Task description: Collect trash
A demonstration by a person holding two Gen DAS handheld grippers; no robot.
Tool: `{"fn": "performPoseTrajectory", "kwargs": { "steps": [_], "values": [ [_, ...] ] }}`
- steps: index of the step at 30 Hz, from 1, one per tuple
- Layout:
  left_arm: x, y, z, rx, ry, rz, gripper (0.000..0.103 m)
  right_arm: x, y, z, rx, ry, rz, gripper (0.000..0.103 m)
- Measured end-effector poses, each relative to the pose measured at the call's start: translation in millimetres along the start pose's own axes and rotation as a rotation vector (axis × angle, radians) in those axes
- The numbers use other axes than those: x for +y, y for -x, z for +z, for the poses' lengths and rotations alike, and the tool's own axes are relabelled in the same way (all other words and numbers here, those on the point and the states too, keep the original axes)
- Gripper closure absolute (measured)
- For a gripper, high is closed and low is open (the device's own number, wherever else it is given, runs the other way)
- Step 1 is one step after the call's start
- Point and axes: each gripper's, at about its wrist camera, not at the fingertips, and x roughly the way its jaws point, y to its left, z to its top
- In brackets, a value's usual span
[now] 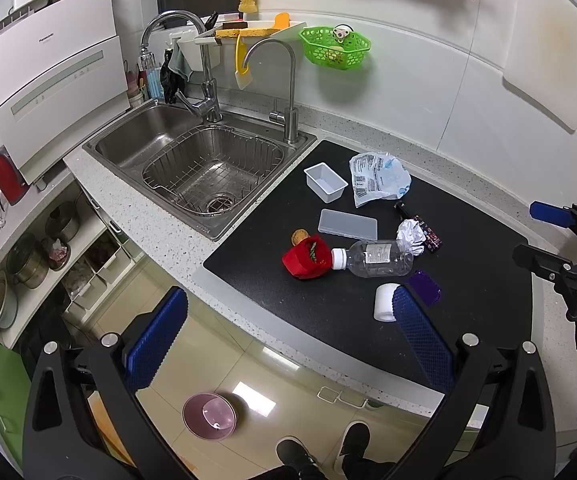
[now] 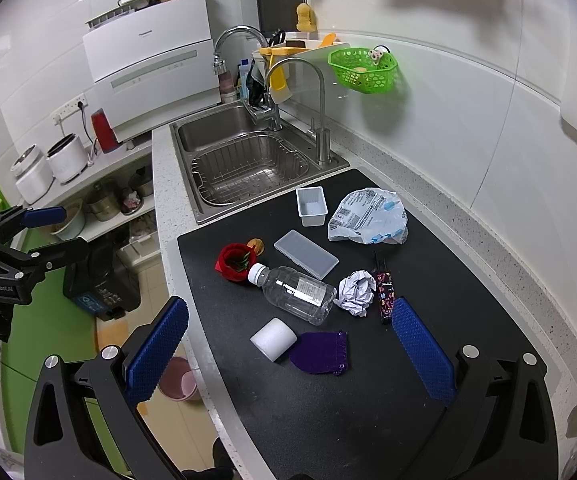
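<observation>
- The left gripper (image 1: 288, 320) hangs off the counter's front edge with its blue pads spread wide and nothing between them; most of what lies under it is floor.
- The right gripper (image 2: 288, 332) hovers over the near part of the black mat (image 2: 368, 420), jaws equally wide and holding nothing.
- Judging by this, collection has not visibly begun: every candidate piece lies loose on the mat and neither tool grips anything.
- Just ahead of the right gripper, between its pads, sit a white roll (image 2: 273, 339) and a purple pouch (image 2: 320, 352), touching each other.
- Slightly farther ahead lies a clear plastic bottle (image 2: 294, 293) on its side, its cap against a red cloth pouch (image 2: 235, 262).
- A crumpled paper ball (image 2: 355, 292) rests just beside the bottle's base, near the right pad's tip.
- Farthest ahead is a crumpled plastic bag (image 2: 370, 218), with a small white tub (image 2: 311, 206) to its left and a flat translucent lid (image 2: 305, 254) nearer.
- A pink bin (image 1: 209, 416) stands on the floor below the left gripper; it looks like the likely destination, and appears nearly empty.
- Left to do, by my reading: bottle, paper ball and bag at least.
</observation>
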Motion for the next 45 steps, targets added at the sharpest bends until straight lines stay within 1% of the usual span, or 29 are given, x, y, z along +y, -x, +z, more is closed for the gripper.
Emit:
{"fn": "performPoseTrajectory", "kwargs": {
  "steps": [33, 43, 45],
  "values": [
    [-1, 0, -1, 0.003, 0.002, -0.006, 0.003, 0, 0, 0, 0.0, 0.002, -0.003, 0.005],
    [-5, -6, -6, 0.013, 0.004, -0.007, 0.003, -5, -10, -3, 0.012, -0.001, -0.005, 0.005],
    [-5, -9, -6, 0.017, 0.005, -0.008, 0.003, -8, -13, -3, 0.015, -0.014, 0.007, 0.005]
  ]
}}
